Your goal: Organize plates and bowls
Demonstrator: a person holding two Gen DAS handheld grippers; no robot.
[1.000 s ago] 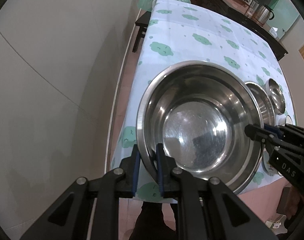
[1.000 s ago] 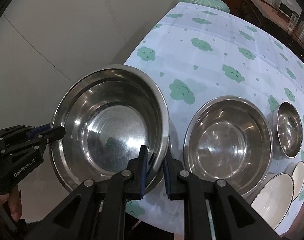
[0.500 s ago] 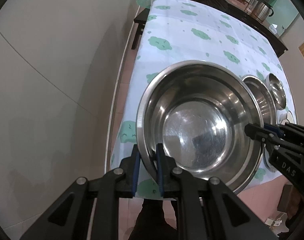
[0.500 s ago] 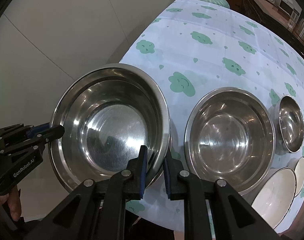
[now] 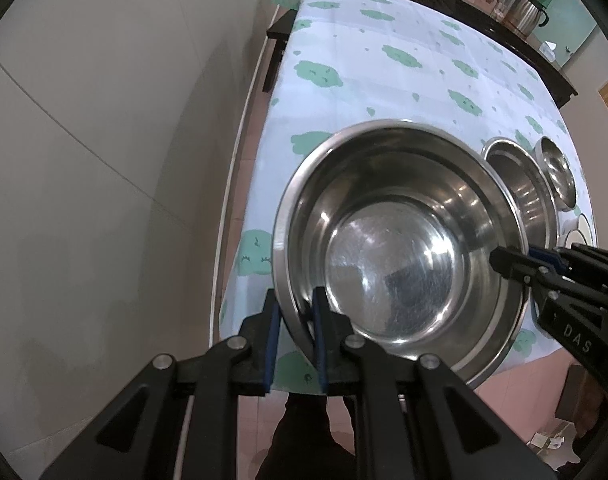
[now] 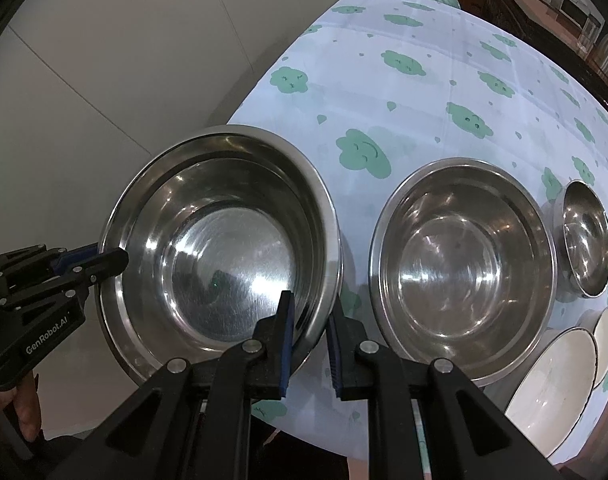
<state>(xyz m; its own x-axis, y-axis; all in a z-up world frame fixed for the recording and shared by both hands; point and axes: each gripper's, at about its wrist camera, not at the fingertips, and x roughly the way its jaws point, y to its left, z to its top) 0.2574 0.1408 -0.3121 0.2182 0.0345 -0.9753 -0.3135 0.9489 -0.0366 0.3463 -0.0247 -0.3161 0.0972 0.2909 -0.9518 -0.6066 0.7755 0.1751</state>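
Large steel bowl (image 6: pixel 220 240) at the table's (image 6: pixel 423 92) near corner; left gripper (image 5: pixel 294 320) and right gripper (image 6: pixel 307 324) each clamped on opposite rim sides.

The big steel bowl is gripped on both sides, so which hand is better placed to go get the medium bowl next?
Right. The right gripper clamps the big bowl's rim on the side next to the medium bowl; the left gripper holds the far rim, by the table edge.

Large steel bowl (image 6: pixel 224 240) tilted above table edge, rim clamped.
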